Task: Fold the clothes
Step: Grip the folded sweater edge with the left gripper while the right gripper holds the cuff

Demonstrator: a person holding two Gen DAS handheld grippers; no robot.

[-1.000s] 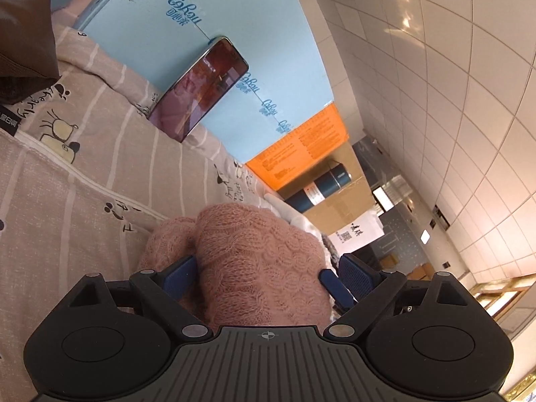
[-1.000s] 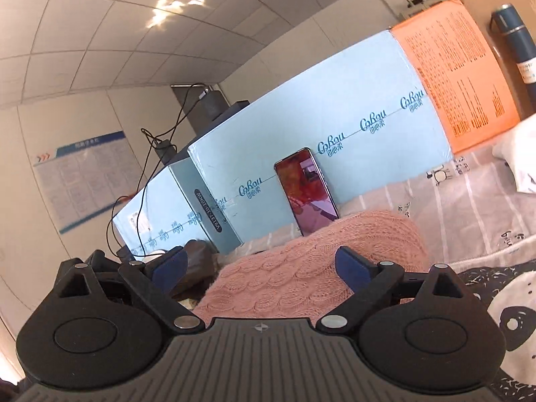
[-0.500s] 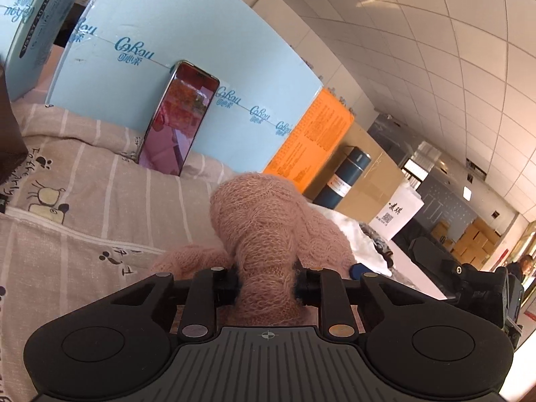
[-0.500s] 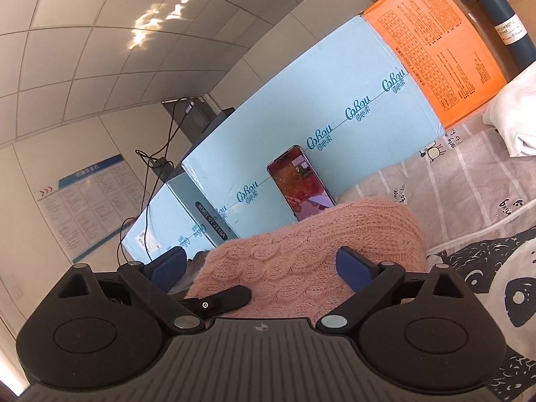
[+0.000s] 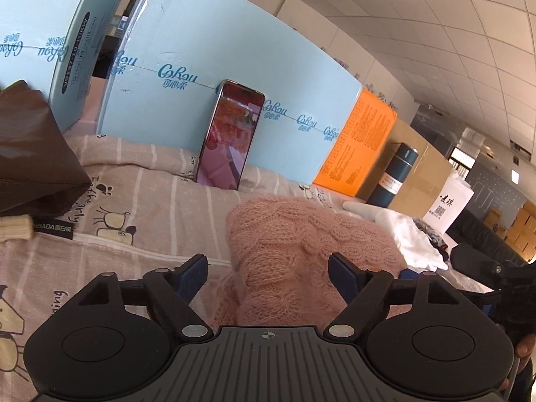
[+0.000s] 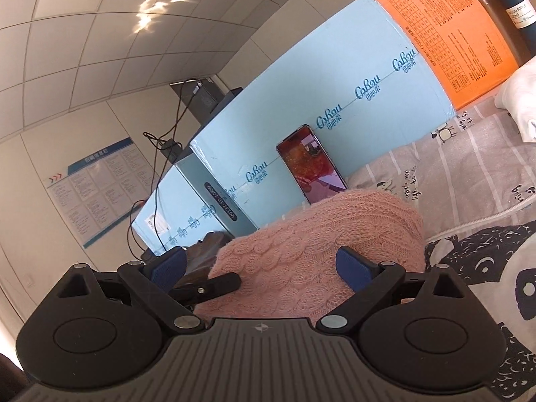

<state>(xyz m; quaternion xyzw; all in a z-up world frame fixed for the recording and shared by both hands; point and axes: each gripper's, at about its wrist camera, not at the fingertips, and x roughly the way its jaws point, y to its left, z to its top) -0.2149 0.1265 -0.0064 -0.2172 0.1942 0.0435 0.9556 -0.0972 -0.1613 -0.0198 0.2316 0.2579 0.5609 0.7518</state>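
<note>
Currently the left hand-held gripper (image 5: 268, 276) has its jaws spread wide; they have just been opening, and the folded pink cable-knit sweater (image 5: 301, 248) sits between the blue pads (image 5: 341, 273) without being pinched. The right-side pad looks to be touching or just brushing the knit; the left-side pad is clear of it.

Right hand-held gripper (image 6: 264, 266) is also released, jaws wide, with the same pink sweater (image 6: 311, 244) bulging between them. Nothing clamped. One black finger of the left tool pokes into the right wrist view at the sweater's left edge.

Sweater lies bunched in a rounded heap on the striped beige cartoon-print bedsheet (image 5: 134, 201), just in front of a smartphone (image 5: 231, 134) propped upright against a long light-blue carton (image 5: 201, 50). An orange printed box (image 5: 361, 140) and a dark teal cylindrical bottle (image 5: 395, 176) stand further right along the back. White crumpled cloth (image 5: 408, 234) lies just beside the sweater on its right. A brown bag (image 5: 30, 154) sits at far left.
</note>
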